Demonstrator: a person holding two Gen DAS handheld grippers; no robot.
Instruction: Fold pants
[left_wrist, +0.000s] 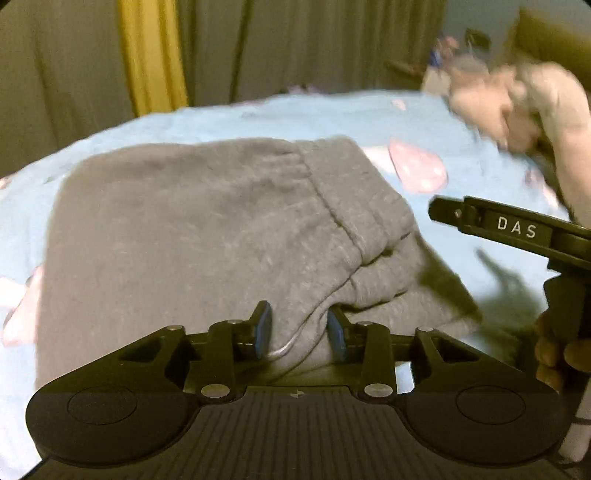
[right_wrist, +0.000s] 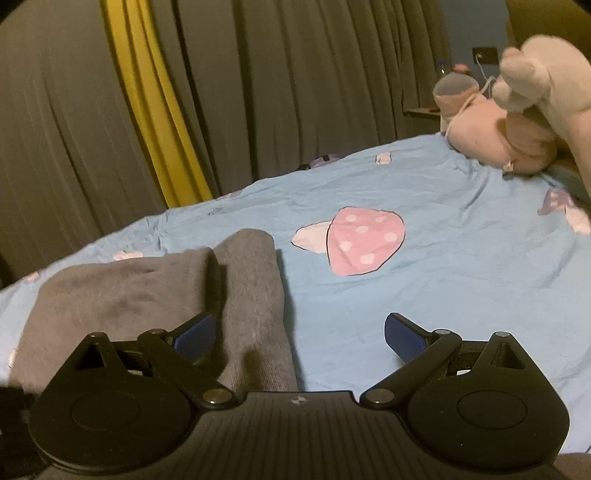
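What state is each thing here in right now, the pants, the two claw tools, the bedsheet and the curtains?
Grey pants: folded into a compact stack on the bed.
Left gripper: part open, a fold of the pants between its fingers.
Right gripper: open, holding nothing.
Blue bedsheet: spread out, lightly wrinkled.
Curtains: drawn.

"das" in white letters on right tongs (left_wrist: 443, 212) side.

pants (left_wrist: 207, 229): heather grey, plain | bedsheet (right_wrist: 461, 266): light blue, printed with pink white-dotted mushrooms (right_wrist: 364, 245) | curtain (right_wrist: 277, 85): grey-olive, one yellow stripe (right_wrist: 155, 107) | plush toy (right_wrist: 491, 136): pale pink and grey | grippers: black bodies, blue pads (right_wrist: 404, 338)
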